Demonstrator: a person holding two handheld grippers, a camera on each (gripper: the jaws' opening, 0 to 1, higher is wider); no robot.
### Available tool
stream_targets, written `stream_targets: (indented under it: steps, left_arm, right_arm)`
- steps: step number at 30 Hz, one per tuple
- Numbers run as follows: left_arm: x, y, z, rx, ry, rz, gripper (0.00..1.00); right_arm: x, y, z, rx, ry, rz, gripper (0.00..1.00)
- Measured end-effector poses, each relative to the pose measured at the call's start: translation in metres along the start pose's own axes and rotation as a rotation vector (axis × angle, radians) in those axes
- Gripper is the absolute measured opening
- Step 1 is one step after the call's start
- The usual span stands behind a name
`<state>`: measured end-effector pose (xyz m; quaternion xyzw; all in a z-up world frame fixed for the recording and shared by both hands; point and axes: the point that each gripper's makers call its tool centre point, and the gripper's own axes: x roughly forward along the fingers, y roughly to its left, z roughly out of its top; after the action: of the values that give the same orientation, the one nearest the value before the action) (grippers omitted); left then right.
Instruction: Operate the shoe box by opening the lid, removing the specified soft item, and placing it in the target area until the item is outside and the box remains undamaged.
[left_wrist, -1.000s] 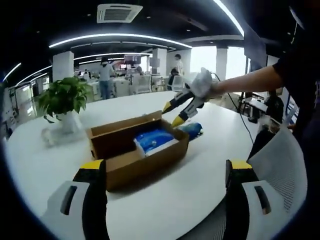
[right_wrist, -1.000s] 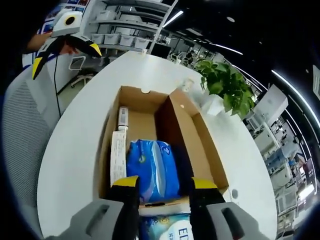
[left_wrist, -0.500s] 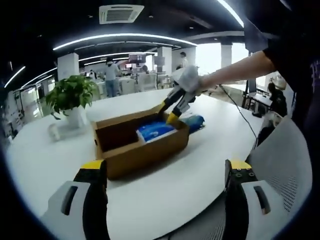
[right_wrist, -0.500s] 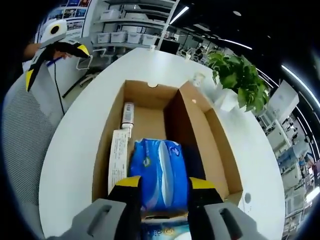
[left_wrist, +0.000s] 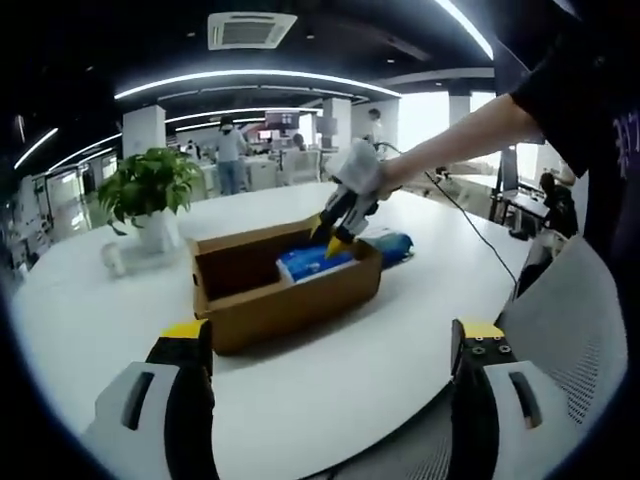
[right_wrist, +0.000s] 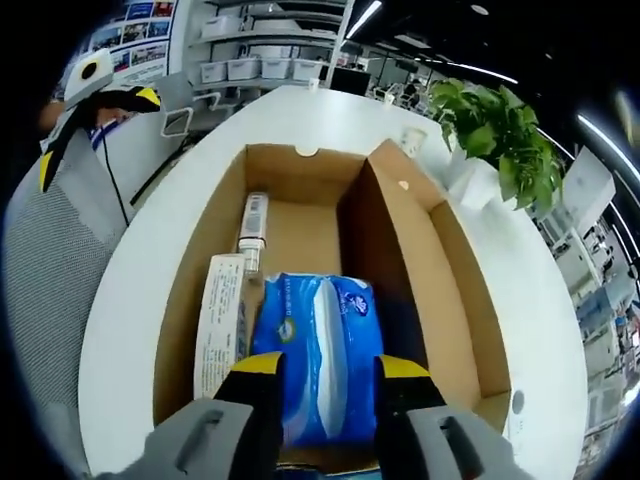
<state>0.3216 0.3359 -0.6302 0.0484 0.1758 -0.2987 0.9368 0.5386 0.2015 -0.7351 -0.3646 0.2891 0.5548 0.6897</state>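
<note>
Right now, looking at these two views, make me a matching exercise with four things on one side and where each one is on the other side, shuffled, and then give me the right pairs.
Things
1. blue tissue pack
2. potted plant
3. white flat carton
4. left hand-held gripper

Places
A. lying along the side wall inside the shoe box, beside the blue pack
B. held over the grey mesh chair, off the table's edge
C. in the box, between the jaws of the right hand-held gripper
D. standing on the white table, outside the box

Pairs: 1-C, 2-D, 3-A, 4-B
</note>
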Motion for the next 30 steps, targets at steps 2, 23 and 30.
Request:
stream_targets:
  steps: [2,23,30]
  left_arm:
    - [-0.003,0.002,0.002,-0.015,0.004,0.006,0.99]
    - [0.003,-0.004,-0.013,0.021,0.031,0.048,0.94]
    - [0.004,-0.004,-0.014,0.023,0.029,0.042,0.92]
  right_arm:
    - [0.004,0.000,0.000,0.005,0.010,0.012,0.29]
    - [0.019,0.008,-0.004,0.001,0.069,0.080,0.00]
    - [0.015,0.008,-0.002,0.008,0.065,0.071,0.00]
